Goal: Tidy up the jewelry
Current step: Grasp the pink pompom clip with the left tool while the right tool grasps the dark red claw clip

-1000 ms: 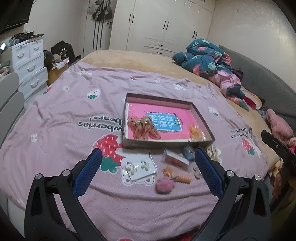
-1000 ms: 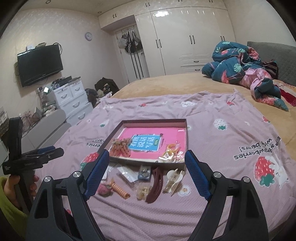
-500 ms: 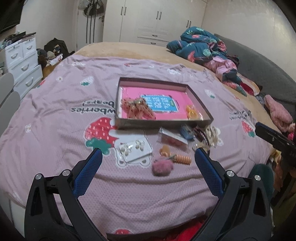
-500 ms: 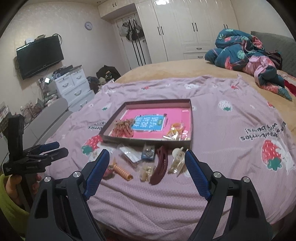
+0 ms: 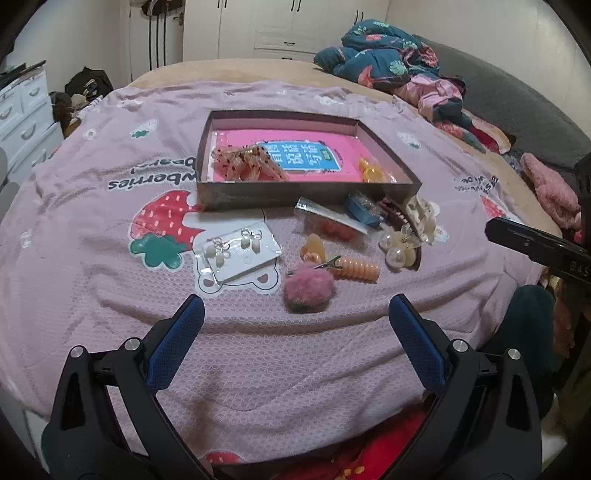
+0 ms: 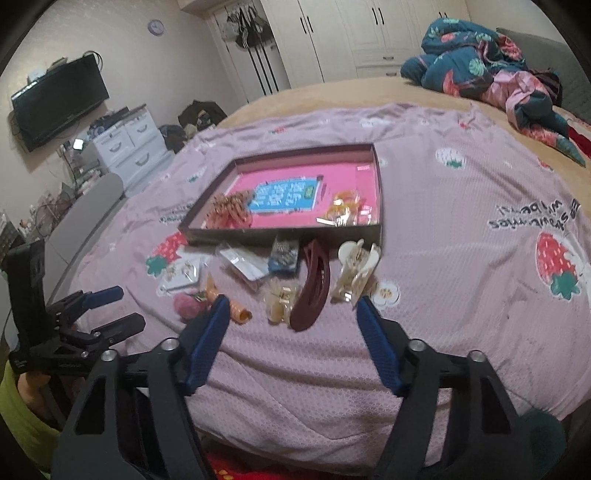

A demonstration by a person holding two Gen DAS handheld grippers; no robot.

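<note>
Room: bedroom with white wardrobes (image 5: 280, 26) at 12 o'clock, a wall TV (image 6: 59, 99) at 10 o'clock in the right wrist view, and white drawers (image 6: 129, 147) below it.
Bed: covered by a lilac strawberry-print blanket (image 5: 92, 206); a heap of dark floral bedding (image 5: 384, 59) lies at 1 o'clock.
Tray: a shallow dark box (image 5: 306, 194) with a pink lining sits mid-bed, at 12 o'clock from both pairs of tongs; inside it are a cluster of orange-pink clips (image 5: 243, 164) at its left end and small yellow pieces (image 5: 371, 170) at its right end.
Loose jewelry: spread on the blanket just in front of the tray's near wall.
Earring card: a clear card of pearl earrings (image 5: 236, 251) lies at 11 o'clock from the left tongs.
Pom-pom clip: a fluffy pink pom-pom clip (image 5: 308, 288) lies closest to the left tongs, touching an orange spiral hair tie (image 5: 356, 269).
Claw clips: a dark red claw clip (image 6: 314, 284) and a cream claw clip (image 6: 356, 273) lie side by side at 12 o'clock from the right tongs; a pearl flower clip (image 5: 400, 245) rests beside them.
Packets: a clear packet (image 5: 332, 218) and a small blue packet (image 5: 364, 208) lie against the tray wall.
Left tongs (image 5: 295, 314): jaws wide apart, nothing between them, above the blanket.
Right tongs (image 6: 291, 314): jaws closing, not touching anything, with the dark red claw clip's near tip in line between them.
</note>
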